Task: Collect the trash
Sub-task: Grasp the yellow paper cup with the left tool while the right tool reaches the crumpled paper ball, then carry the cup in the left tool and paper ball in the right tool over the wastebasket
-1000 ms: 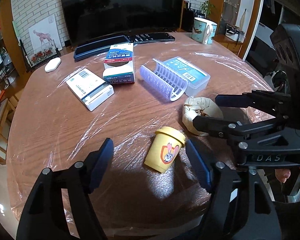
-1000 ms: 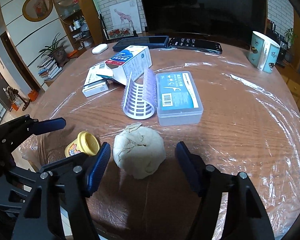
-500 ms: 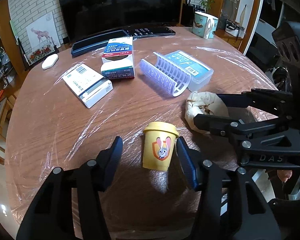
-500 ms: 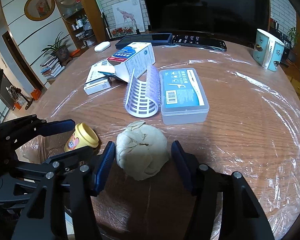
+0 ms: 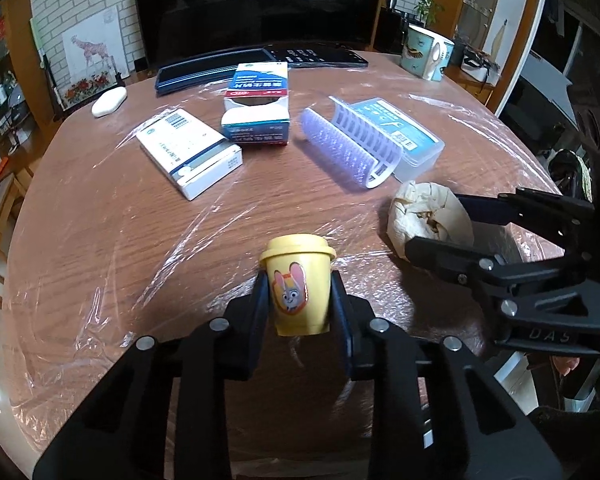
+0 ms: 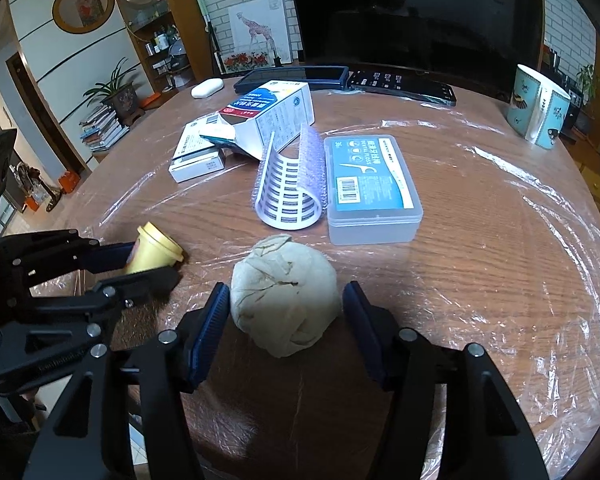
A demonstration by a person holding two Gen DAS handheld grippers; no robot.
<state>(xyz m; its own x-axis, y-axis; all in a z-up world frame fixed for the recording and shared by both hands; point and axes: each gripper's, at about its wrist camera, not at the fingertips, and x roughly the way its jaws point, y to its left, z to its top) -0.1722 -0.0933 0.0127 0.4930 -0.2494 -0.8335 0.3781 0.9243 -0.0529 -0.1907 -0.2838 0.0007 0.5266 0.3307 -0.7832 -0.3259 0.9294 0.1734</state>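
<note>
Paper, crumpled into a pale wad, sits on the worktop directly ahead of the right tongs, centred between their two blue pads. Those jaws have just been opening a little: the left pad stands right at the wad's flank, while a thin gap shows on the other side, so the wad is bracketed but not pinched. Roughly round, it has no long axis to line up with; a straight squeeze from where the tongs stand should catch it.

Beside it, the left tongs have just closed and are pressed on a small yellow cup with a rabbit sticker, pads against its two sides below the lidded rim. In the left view the cup hangs upright between the fingers; in the right view it leans, rim toward the wad, with its base hidden, so I cannot tell if it has left the worktop.

By my reading each hand owns the piece nearest it, and the two tongs are close enough that the right must close without swinging leftward into its neighbour.
</note>
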